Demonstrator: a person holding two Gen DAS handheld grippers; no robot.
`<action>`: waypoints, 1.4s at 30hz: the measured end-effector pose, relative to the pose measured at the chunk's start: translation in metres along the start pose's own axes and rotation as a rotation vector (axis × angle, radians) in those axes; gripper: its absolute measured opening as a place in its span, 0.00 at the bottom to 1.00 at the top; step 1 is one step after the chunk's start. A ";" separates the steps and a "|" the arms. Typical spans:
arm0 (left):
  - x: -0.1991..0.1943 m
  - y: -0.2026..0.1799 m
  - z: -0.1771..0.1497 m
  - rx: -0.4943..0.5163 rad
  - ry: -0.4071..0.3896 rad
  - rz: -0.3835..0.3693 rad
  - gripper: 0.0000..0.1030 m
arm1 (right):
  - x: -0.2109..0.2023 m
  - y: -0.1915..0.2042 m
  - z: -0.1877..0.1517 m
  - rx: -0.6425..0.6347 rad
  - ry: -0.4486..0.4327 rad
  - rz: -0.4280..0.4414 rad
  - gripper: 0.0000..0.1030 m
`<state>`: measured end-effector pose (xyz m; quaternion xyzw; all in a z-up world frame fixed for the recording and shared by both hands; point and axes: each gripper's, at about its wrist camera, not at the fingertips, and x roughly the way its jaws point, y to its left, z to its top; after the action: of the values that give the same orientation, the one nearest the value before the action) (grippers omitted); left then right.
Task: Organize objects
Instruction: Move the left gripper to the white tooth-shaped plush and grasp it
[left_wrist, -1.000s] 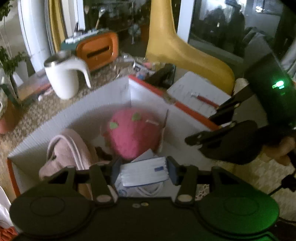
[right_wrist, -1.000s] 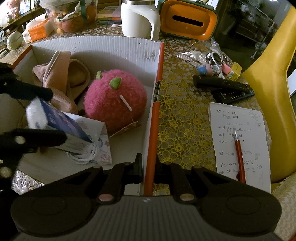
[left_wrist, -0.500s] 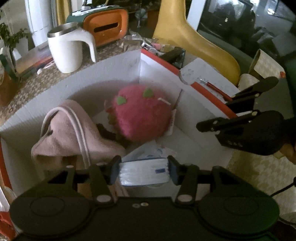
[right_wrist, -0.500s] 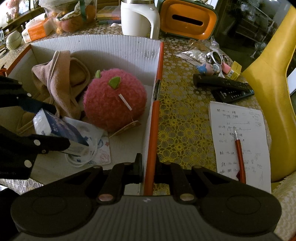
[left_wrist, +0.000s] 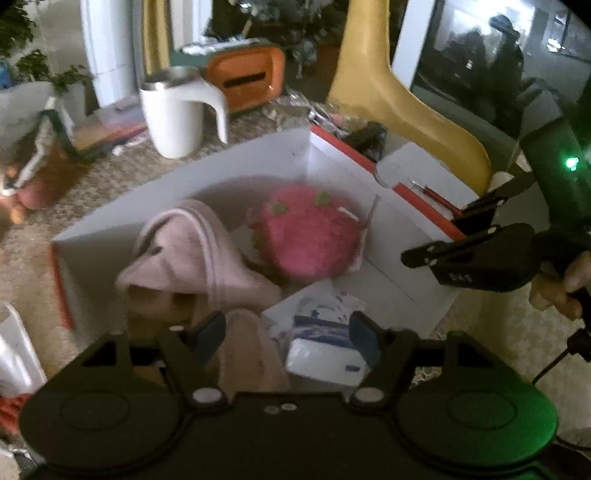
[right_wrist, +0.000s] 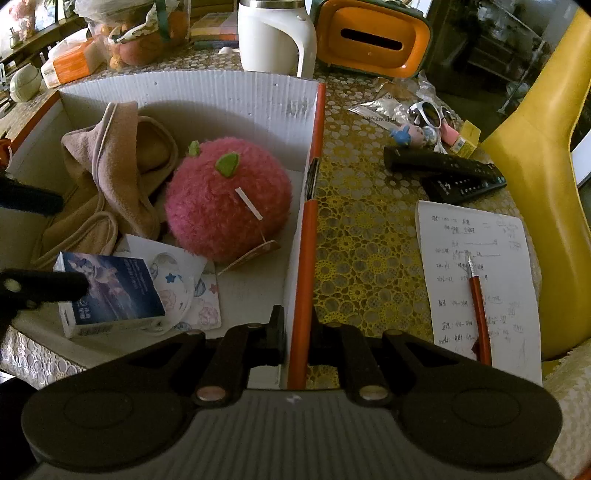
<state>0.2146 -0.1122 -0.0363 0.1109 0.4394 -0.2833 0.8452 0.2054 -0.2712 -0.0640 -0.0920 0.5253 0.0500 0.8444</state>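
Observation:
A white corrugated box with orange edges holds a pink plush ball, a beige cloth and a flat flowered packet. A blue-and-white tissue pack lies on that packet at the box's near end. My left gripper hovers over the pack, its jaws opening. The pack sits by the right finger, with a wide gap at the left pad. My right gripper is shut on the box's orange-edged side wall.
Behind the box stand a white mug and an orange tissue holder. To its right lie two black remotes, sunglasses with small toys, and a sheet of notes with a red pen. A yellow chair stands beyond.
My left gripper's jaws have spread and let go of the tissue pack, which now rests in the box. The left gripper has shifted sideways over the box. The right gripper has stayed put.

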 end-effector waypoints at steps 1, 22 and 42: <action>-0.005 0.001 -0.001 -0.003 -0.010 0.018 0.70 | 0.000 0.000 0.000 -0.001 -0.002 0.001 0.10; -0.096 0.055 -0.062 -0.195 -0.125 0.175 0.70 | -0.005 0.001 -0.005 -0.009 -0.010 0.002 0.10; -0.108 0.095 -0.115 -0.273 -0.100 0.272 0.80 | -0.005 -0.026 -0.008 -0.125 -0.008 0.034 0.10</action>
<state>0.1425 0.0570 -0.0225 0.0395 0.4123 -0.1092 0.9036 0.2009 -0.2980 -0.0606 -0.1354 0.5192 0.0971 0.8382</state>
